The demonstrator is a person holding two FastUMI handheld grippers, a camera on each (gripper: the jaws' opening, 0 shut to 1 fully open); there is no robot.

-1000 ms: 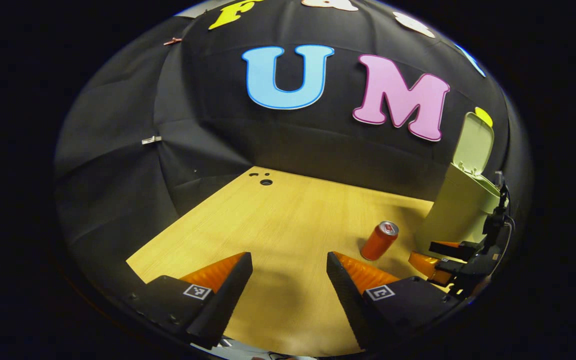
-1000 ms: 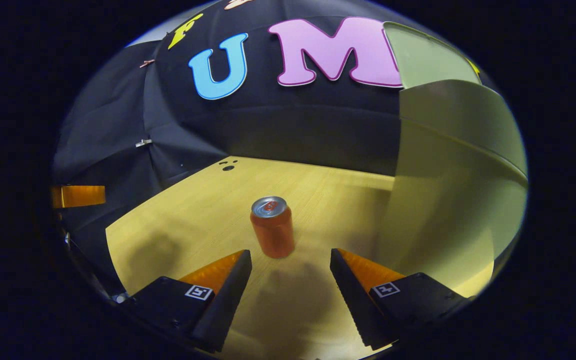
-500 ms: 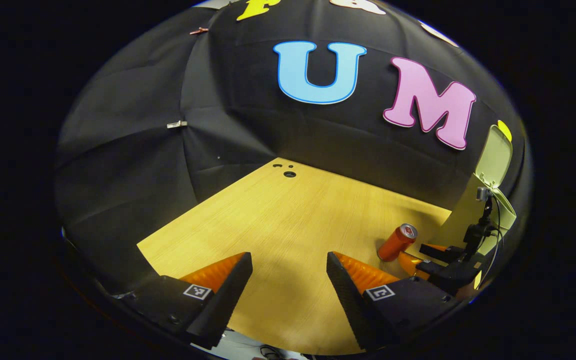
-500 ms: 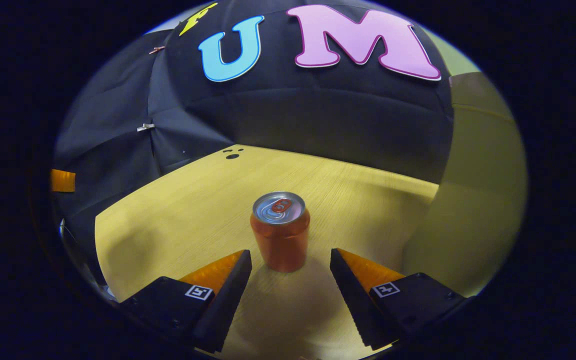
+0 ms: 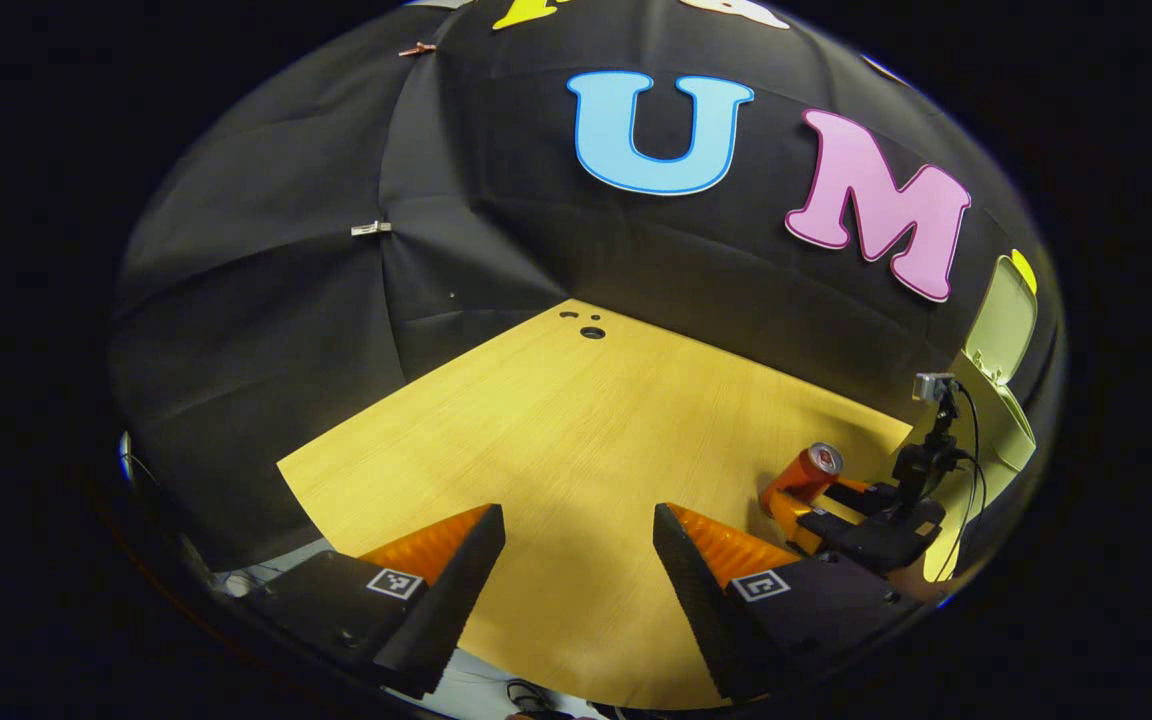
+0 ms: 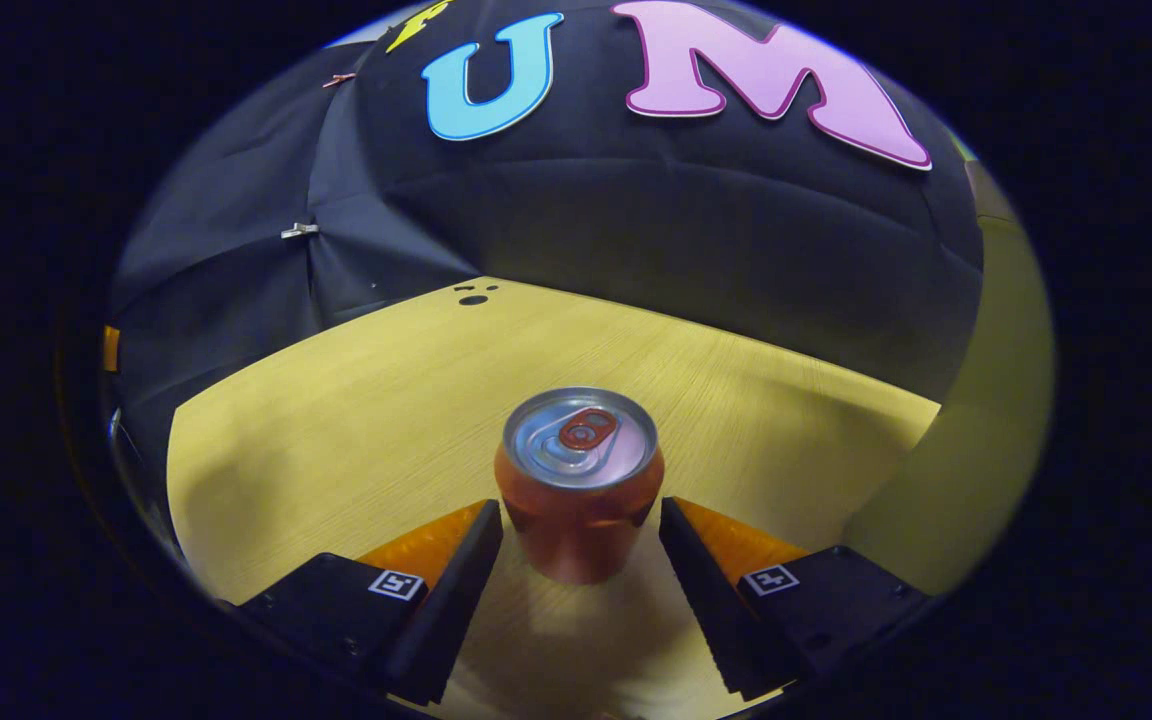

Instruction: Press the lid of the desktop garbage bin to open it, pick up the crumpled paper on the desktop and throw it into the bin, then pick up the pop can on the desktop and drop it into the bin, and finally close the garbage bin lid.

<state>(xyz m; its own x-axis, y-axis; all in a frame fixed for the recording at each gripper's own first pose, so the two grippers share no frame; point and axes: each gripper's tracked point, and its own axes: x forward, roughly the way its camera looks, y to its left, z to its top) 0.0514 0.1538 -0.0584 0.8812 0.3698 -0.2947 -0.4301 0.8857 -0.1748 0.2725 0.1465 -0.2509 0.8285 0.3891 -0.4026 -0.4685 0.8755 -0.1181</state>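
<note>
One pop can (image 6: 579,480) stands upright on the desk (image 6: 356,400), between the spread fingers of the right gripper (image 6: 581,560), no contact seen. One bin (image 5: 998,420) at desk's far right edge, lid (image 5: 1003,318) up. Left gripper (image 5: 578,560) spread wide w/ nothing in it (bare desk ahead to the wall).

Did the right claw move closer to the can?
Yes. The right claw came forward along the table; the can now stands between its open fingers.
</note>
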